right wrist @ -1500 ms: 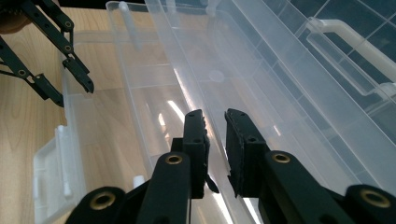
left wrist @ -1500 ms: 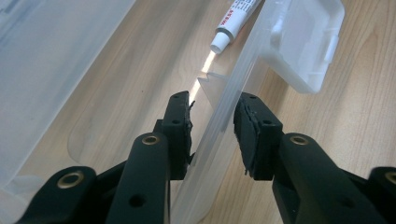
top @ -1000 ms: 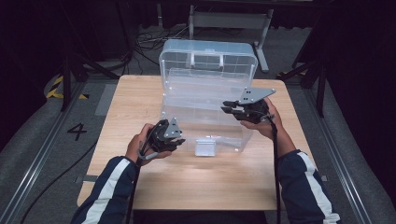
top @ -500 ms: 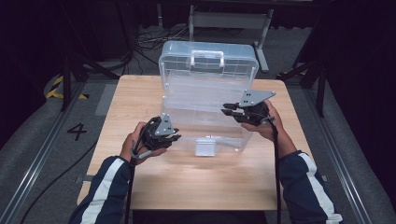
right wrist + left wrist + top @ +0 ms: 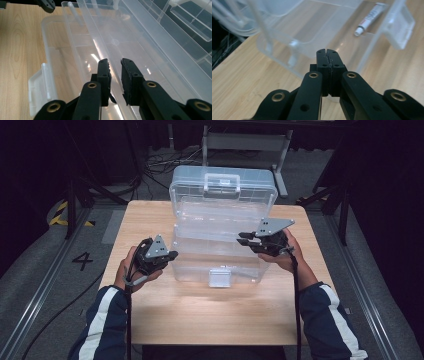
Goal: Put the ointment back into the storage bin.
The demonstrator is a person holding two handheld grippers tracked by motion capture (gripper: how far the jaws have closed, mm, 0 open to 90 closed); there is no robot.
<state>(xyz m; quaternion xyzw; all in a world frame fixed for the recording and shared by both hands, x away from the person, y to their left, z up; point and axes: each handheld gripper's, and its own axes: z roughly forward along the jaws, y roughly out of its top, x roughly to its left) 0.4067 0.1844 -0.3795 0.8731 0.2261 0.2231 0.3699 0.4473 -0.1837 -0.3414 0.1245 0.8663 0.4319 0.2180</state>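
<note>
A clear plastic toolbox (image 5: 200, 265) stands open on the wooden table (image 5: 210, 320), its lid (image 5: 190, 195) upright at the back. A clear inner tray (image 5: 140, 42) sits across the top of the box. My right gripper (image 5: 243, 239) (image 5: 115, 63) reaches in from the box's right side, its jaws shut on the tray's thin rim. My left gripper (image 5: 171, 254) (image 5: 327, 51) hovers just off the box's left front corner; its jaws have just been closing and the pads now meet with nothing between them. A small white tube (image 5: 369, 18) lies on the box's floor.
The box's front latch (image 5: 220, 276) (image 5: 402, 27) hangs open toward the person. Bare table lies in front of the box and to either side. Dark floor, cables and stands surround the table.
My left gripper has drawn back to the left, away from the box's front wall, and its jaws have closed. The right gripper has stayed put on the tray.
</note>
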